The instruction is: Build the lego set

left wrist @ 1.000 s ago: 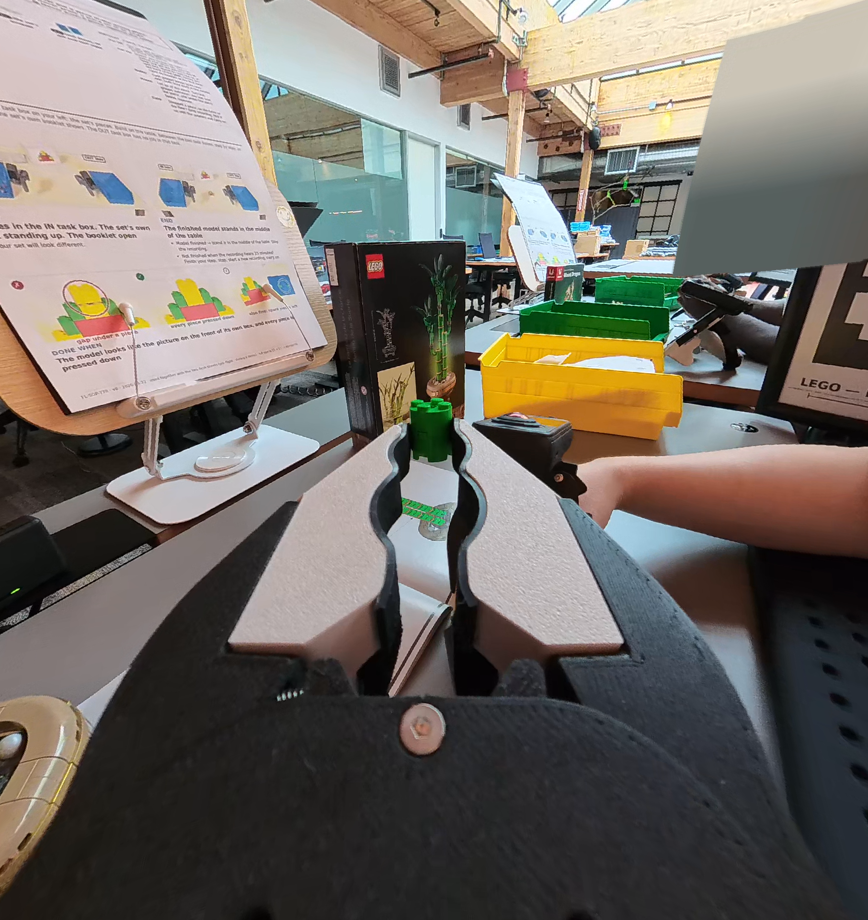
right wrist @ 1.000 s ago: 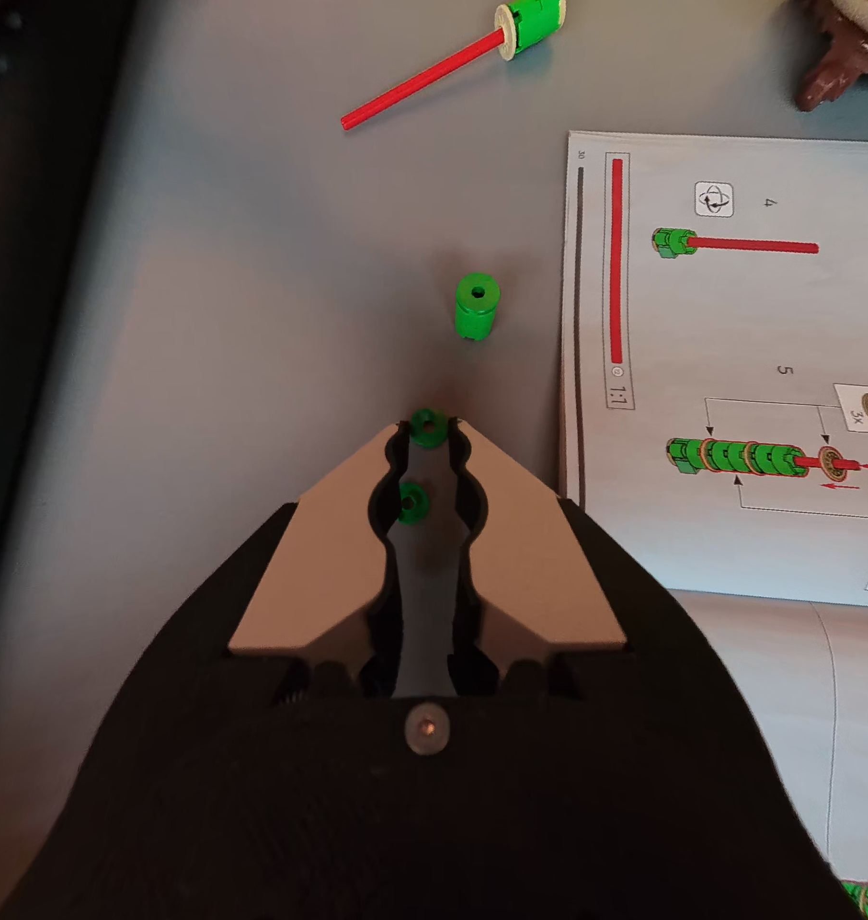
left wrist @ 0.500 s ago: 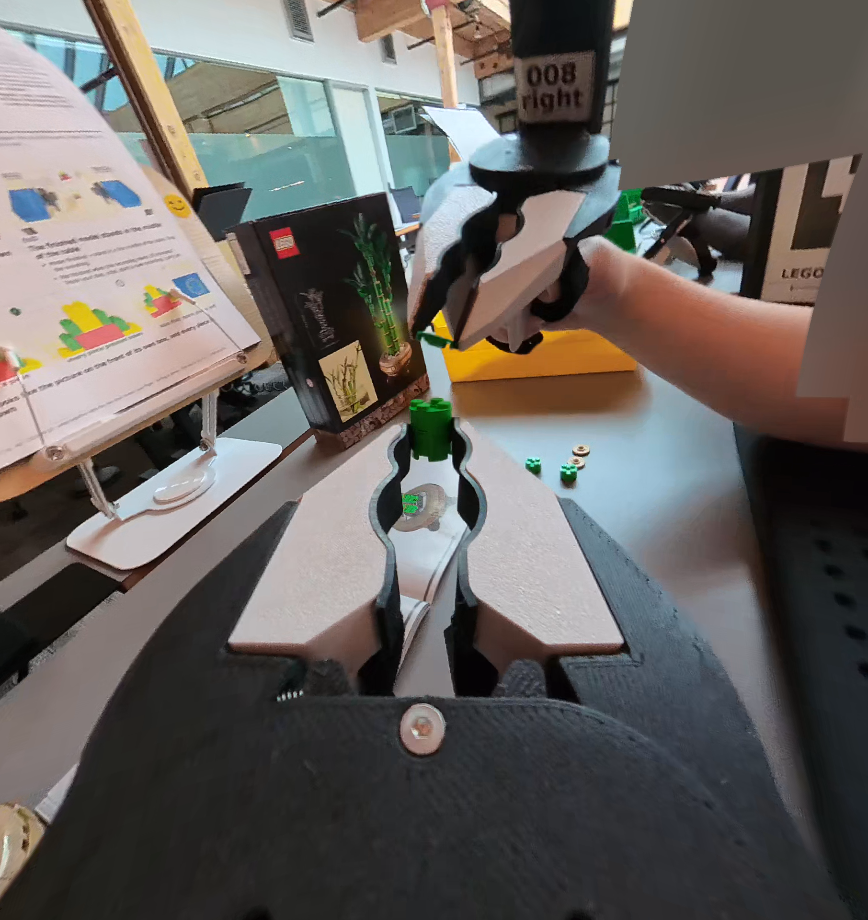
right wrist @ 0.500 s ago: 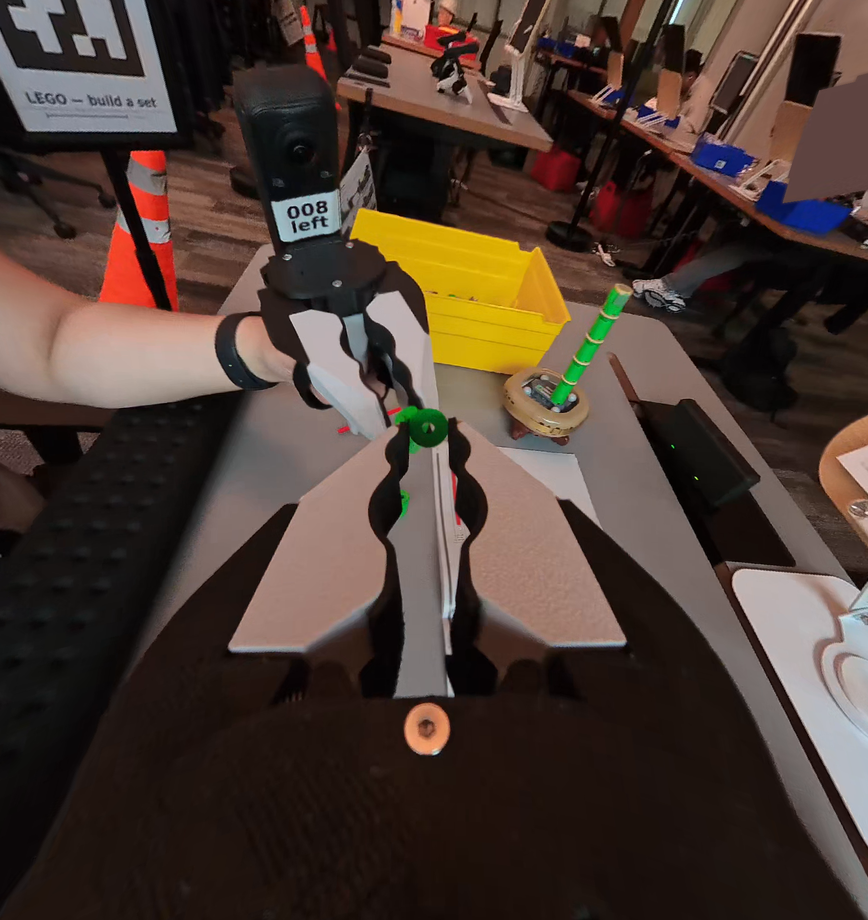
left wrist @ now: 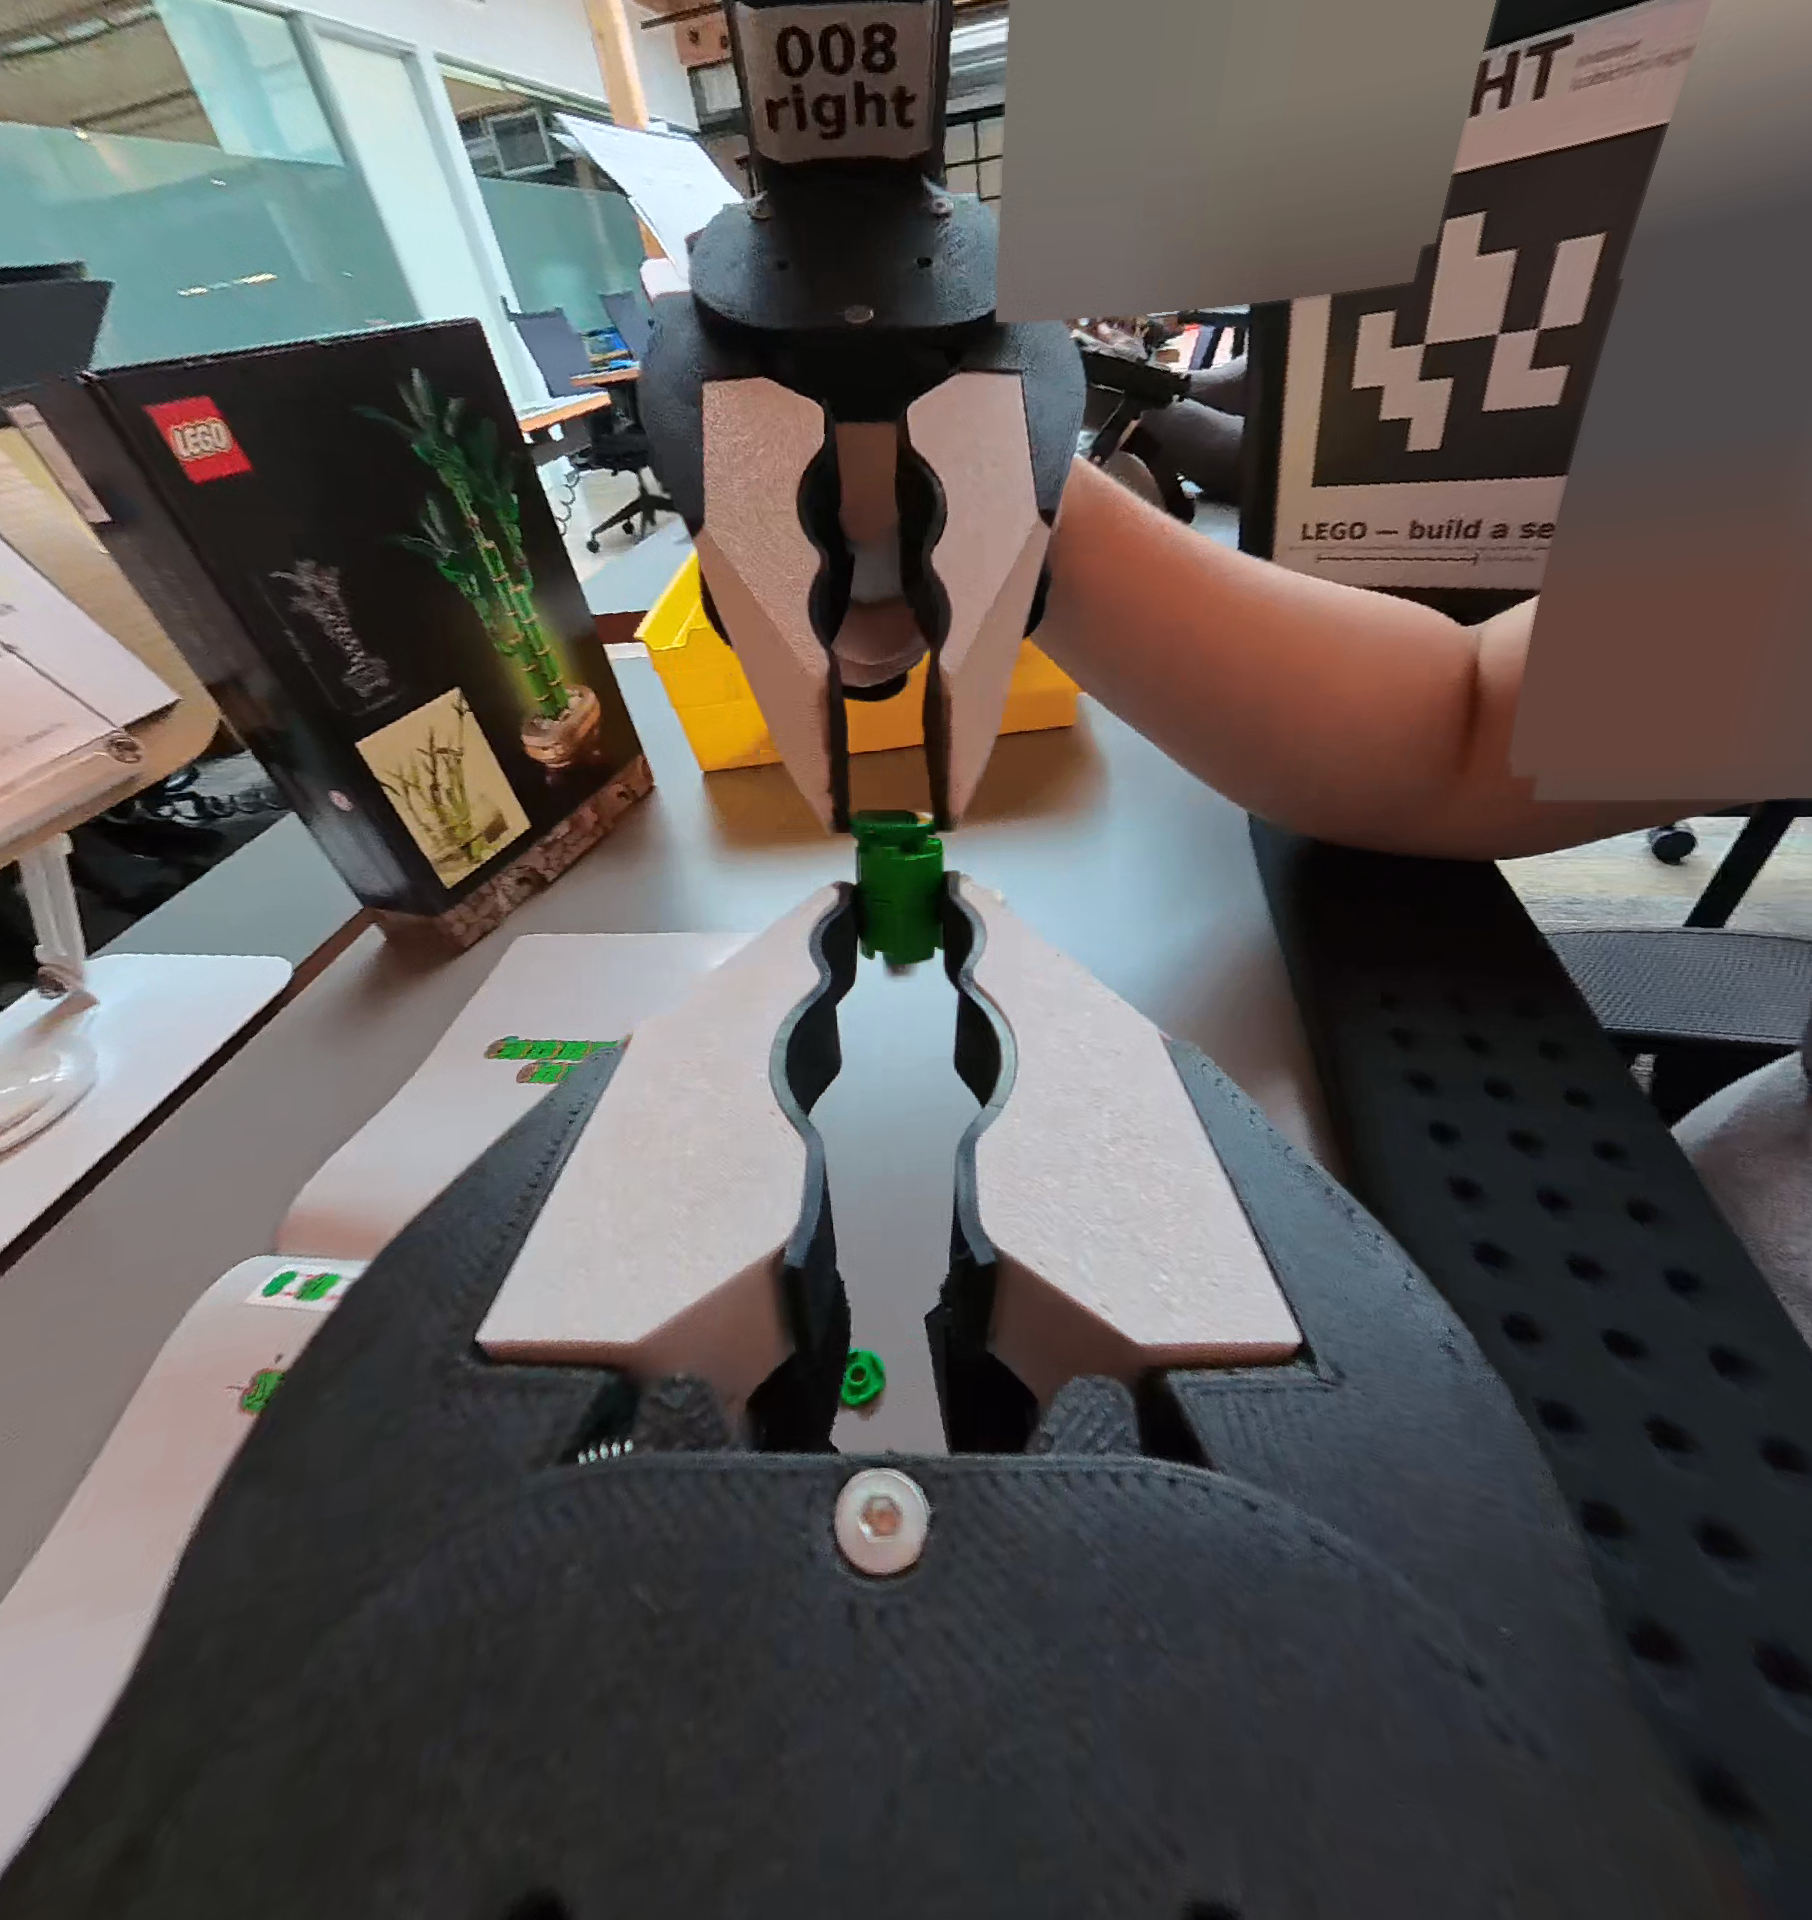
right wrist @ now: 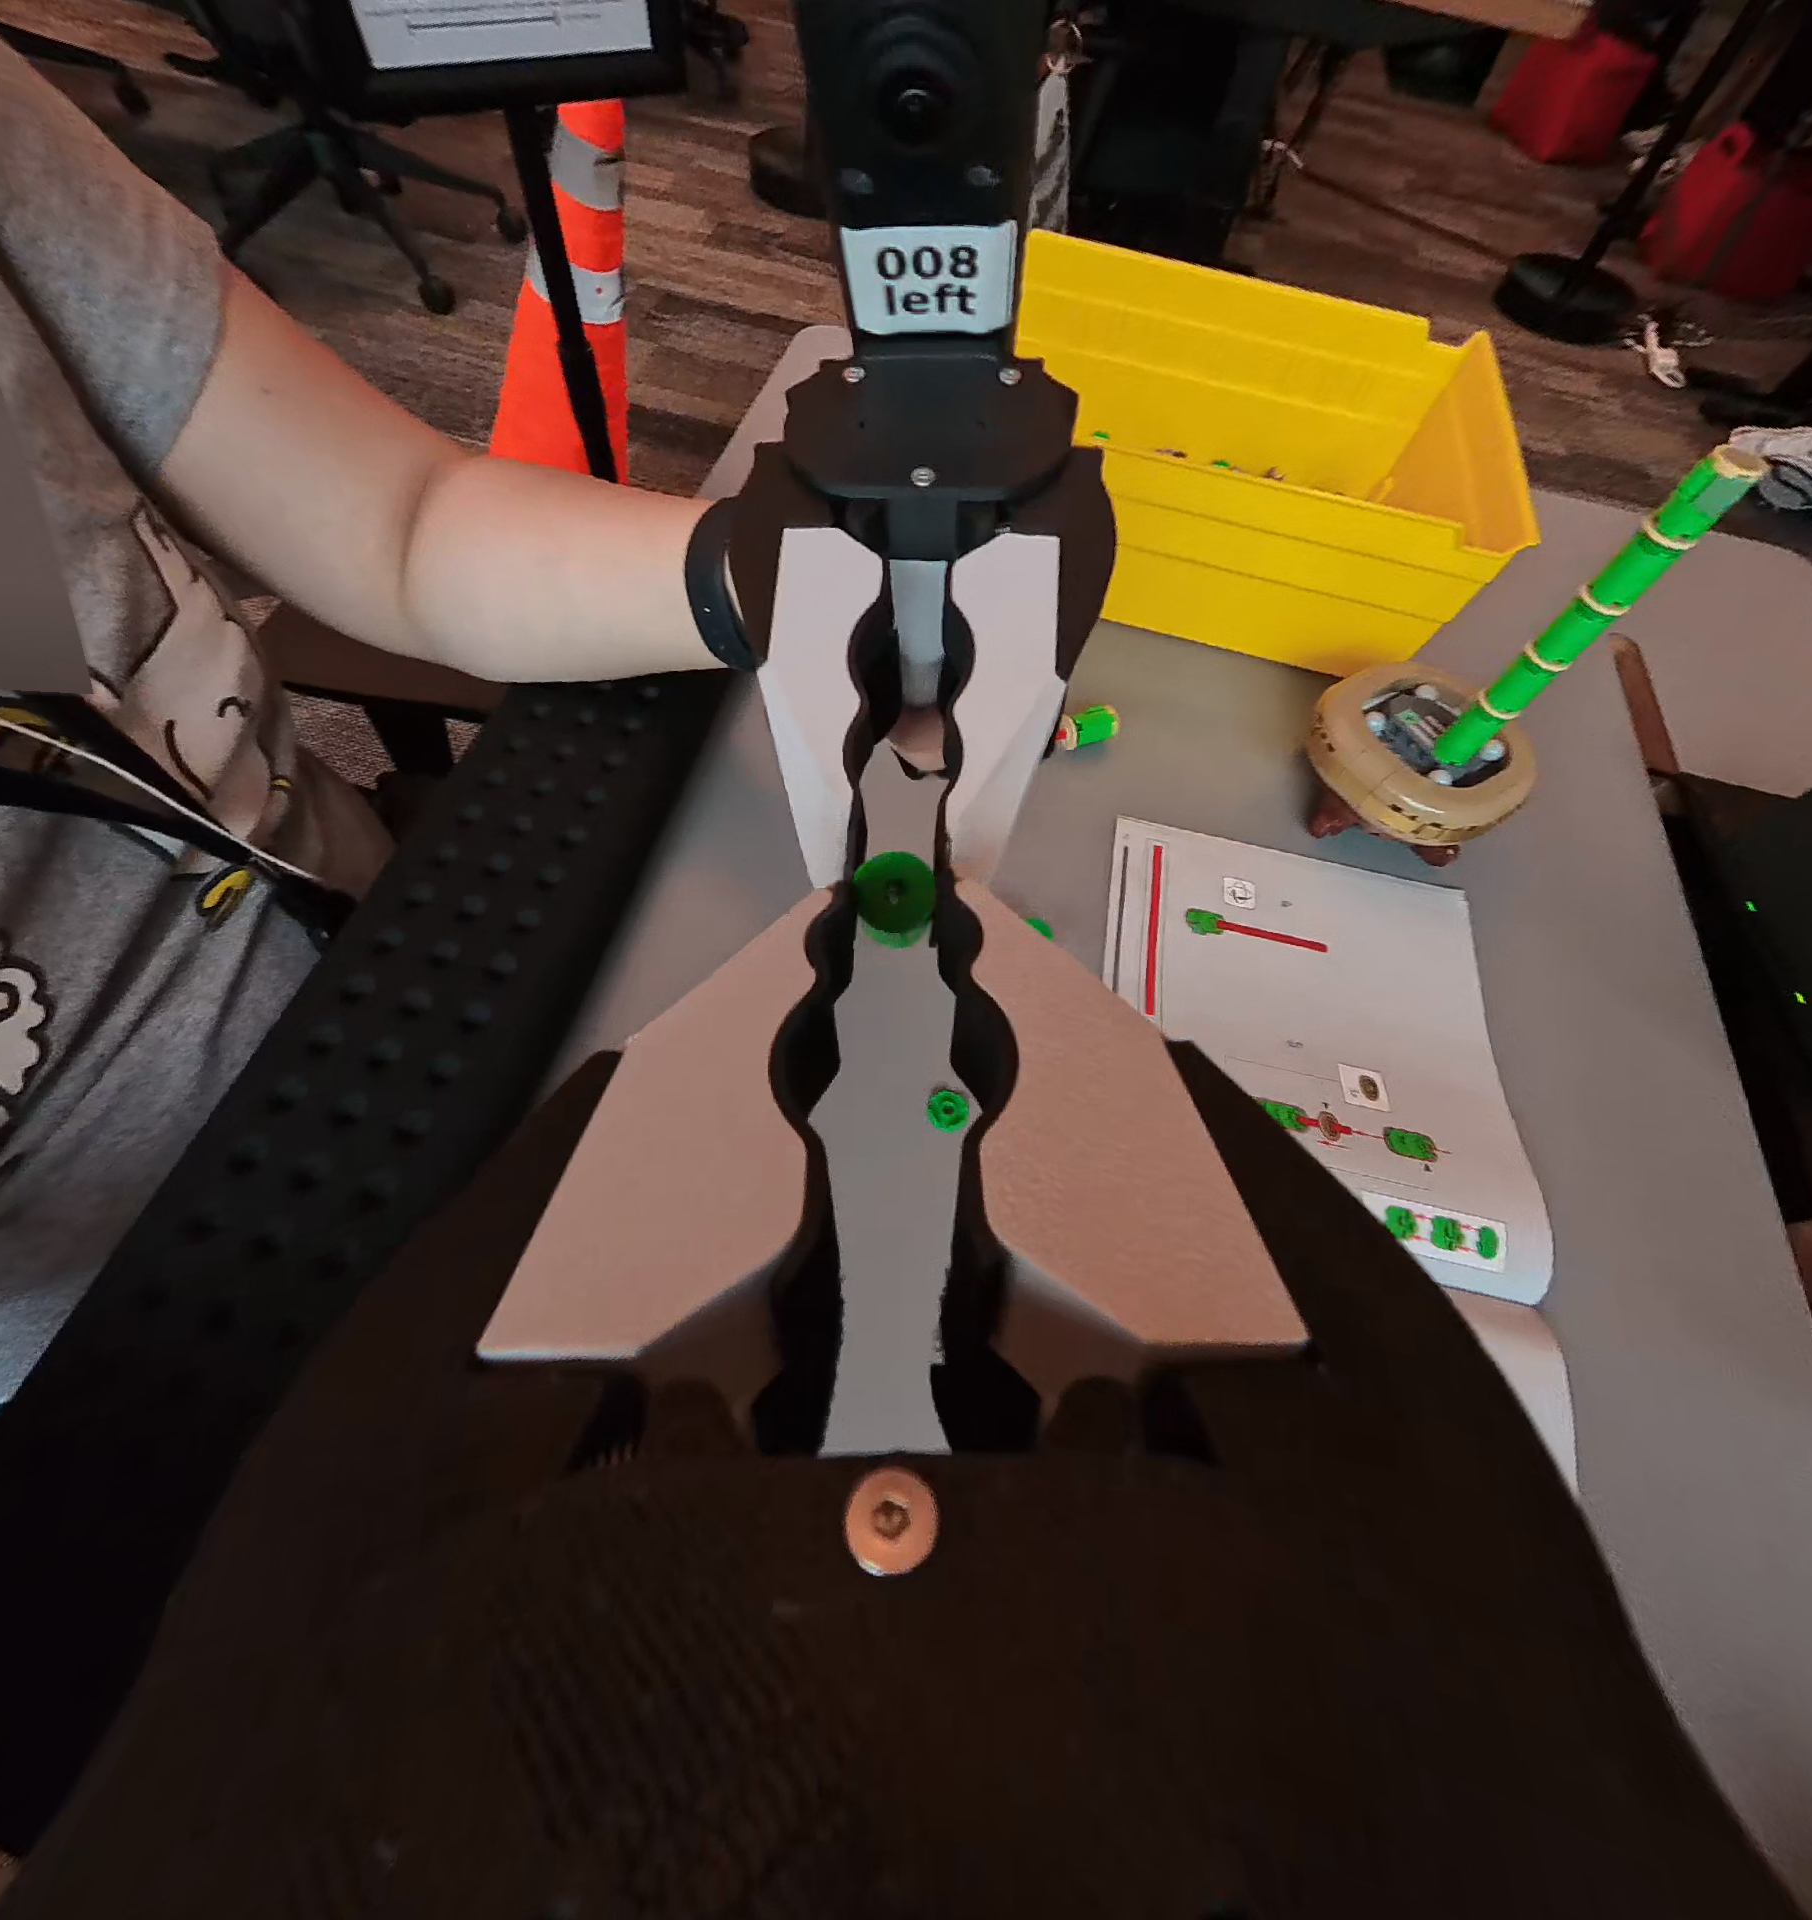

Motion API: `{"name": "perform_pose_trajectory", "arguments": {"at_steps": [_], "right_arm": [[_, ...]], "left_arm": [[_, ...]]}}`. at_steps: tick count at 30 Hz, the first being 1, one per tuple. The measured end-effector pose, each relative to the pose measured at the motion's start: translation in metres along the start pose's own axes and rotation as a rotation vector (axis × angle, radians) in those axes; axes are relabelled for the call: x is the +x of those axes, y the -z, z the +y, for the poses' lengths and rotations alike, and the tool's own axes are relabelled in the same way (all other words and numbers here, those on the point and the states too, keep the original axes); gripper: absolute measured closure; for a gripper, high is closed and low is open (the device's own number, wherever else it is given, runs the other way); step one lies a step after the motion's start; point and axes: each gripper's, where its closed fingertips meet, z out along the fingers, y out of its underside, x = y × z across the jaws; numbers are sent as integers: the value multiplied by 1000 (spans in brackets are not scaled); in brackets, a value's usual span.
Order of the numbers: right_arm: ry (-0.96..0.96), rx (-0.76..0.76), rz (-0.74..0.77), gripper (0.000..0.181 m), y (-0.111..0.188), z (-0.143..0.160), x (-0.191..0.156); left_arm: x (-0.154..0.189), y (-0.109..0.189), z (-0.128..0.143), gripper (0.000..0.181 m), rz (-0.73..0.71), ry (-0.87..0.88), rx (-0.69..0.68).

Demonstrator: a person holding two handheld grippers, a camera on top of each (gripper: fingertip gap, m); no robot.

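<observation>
My left gripper (left wrist: pixel 897 902) is shut on a green round brick (left wrist: pixel 899 914) and holds it above the grey table (left wrist: pixel 1120 862). My right gripper (left wrist: pixel 891 823) faces it from the far side, shut on a small green round piece (left wrist: pixel 886 828) that touches the brick's far end. In the right wrist view the right gripper (right wrist: pixel 894 909) grips this green piece (right wrist: pixel 894 902), tip to tip with the left gripper (right wrist: pixel 897 871). A loose small green piece (right wrist: pixel 947 1109) lies on the table below.
An open instruction booklet (right wrist: pixel 1317 1039) lies to the right, with a tan pot (right wrist: pixel 1401 790) holding a green bamboo stalk (right wrist: pixel 1588 613) beyond it. A yellow bin (right wrist: pixel 1276 499), the set's box (left wrist: pixel 362 582), a red axle stub (right wrist: pixel 1089 724) and a black perforated mat (right wrist: pixel 362 987) surround the work area. Both grippers' tips are close together, under 4 cm apart.
My right gripper lifted the small green piece off the table, turned toward the left gripper, and closed in until its piece met the green brick. The left gripper tilted down slightly.
</observation>
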Motion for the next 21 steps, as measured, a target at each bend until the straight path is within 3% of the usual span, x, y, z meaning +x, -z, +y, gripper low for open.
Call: {"name": "perform_pose_trajectory", "arguments": {"at_steps": [21], "right_arm": [[-14,-26,-45,166,-2,2,-7]], "left_arm": [[8,-1,-5,167,67,41,56]]}}
